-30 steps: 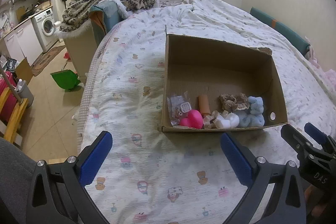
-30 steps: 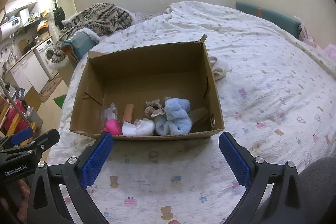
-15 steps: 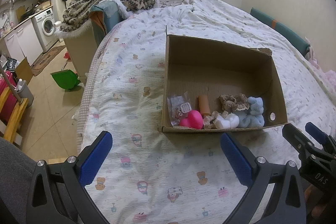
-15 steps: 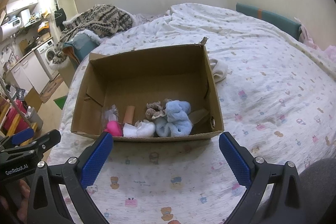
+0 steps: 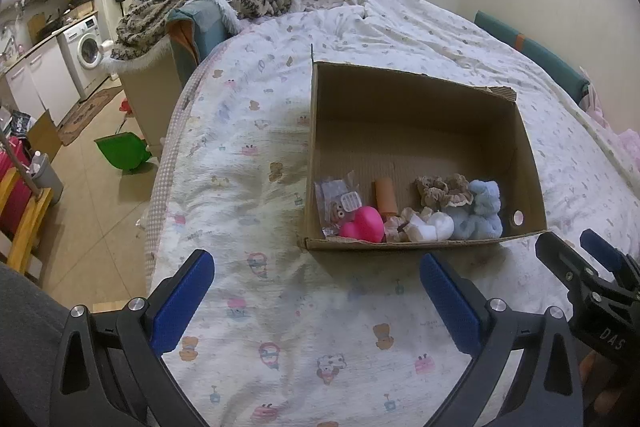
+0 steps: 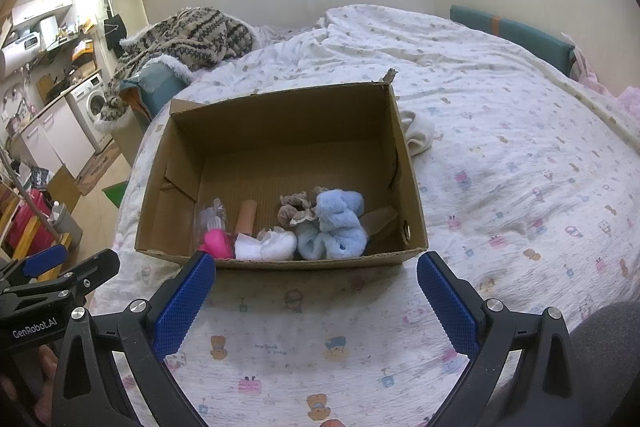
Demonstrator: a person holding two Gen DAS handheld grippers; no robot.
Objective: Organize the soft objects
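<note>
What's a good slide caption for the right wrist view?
Open right gripper facing a cardboard box of soft items on a bed.

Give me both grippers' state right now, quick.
Left gripper: jaws open, holding nothing, above the bedsheet.
Right gripper: jaws open, holding nothing, just short of the cardboard box.

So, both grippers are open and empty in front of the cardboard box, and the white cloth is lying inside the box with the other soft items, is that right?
Not quite. The white cloth lies outside the cardboard box, on the bed just beyond its right wall, as the right wrist view shows. The rest holds: the left gripper and right gripper are both open and empty in front of the box.
</note>
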